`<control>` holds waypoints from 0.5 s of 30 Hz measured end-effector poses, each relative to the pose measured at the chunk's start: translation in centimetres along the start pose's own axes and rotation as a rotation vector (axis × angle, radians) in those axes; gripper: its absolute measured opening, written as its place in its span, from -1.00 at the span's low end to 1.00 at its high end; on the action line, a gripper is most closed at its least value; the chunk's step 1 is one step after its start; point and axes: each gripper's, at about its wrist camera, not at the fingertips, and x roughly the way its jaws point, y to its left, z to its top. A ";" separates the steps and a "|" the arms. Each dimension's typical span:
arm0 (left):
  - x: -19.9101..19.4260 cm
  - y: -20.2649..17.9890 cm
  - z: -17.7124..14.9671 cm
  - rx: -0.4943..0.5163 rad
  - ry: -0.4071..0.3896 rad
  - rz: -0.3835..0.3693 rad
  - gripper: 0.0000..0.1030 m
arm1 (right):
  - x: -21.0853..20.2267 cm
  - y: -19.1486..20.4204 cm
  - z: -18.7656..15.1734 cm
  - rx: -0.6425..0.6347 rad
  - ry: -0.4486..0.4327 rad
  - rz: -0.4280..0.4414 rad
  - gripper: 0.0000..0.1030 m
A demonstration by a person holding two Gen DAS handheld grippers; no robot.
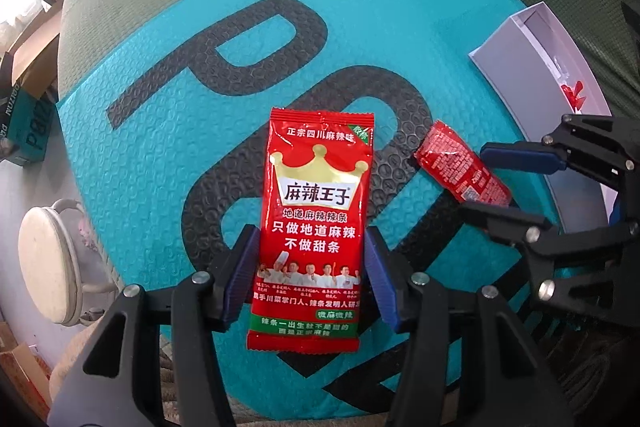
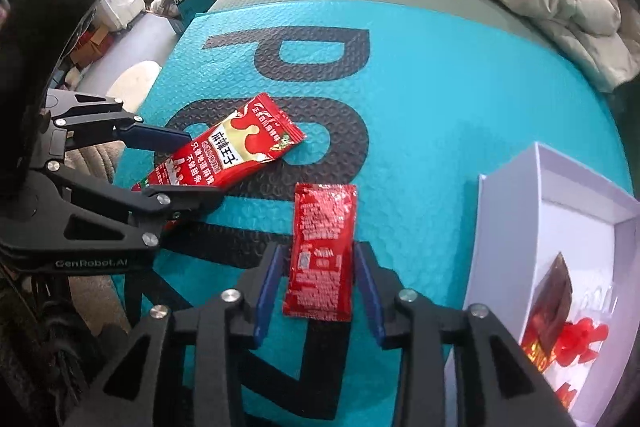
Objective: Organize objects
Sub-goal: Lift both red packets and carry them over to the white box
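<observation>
My right tongs [image 2: 318, 287] straddle a red packet [image 2: 322, 251] lying printed-back up on the teal mat [image 2: 440, 99], pads just clear of its edges. At nine o'clock my left tongs [image 2: 192, 167] flank the crown-printed packet [image 2: 224, 155]. A white box [image 2: 508, 227] sits at three o'clock

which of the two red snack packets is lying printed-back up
The red packet between the right tool's fingers; the crown-front packet in the left tool shows its logo.

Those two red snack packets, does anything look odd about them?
Slightly. The crown packet lies printed face up, while the second packet lies back side up and at a different angle. Neither looks torn or spilled, and both sit on the teal mat, outside the white box.
</observation>
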 end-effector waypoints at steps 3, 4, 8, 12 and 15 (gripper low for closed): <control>0.1 0.4 0.1 -0.007 -0.006 -0.005 0.02 | 0.6 0.4 0.5 -0.022 0.000 0.003 0.05; 0.1 0.6 0.2 -0.007 -0.008 -0.004 0.03 | 0.8 0.7 0.5 -0.034 -0.001 -0.005 0.11; 0.3 0.7 0.5 0.006 -0.028 0.029 0.11 | 1.5 1.6 0.4 -0.081 0.009 -0.029 0.24; 0.5 1.2 0.9 0.002 -0.034 0.029 0.15 | 1.6 2.1 0.2 -0.099 0.002 -0.095 -0.14; 0.4 1.7 1.0 -0.005 -0.041 0.034 0.14 | 1.5 1.2 0.4 -0.056 -0.003 -0.085 -0.48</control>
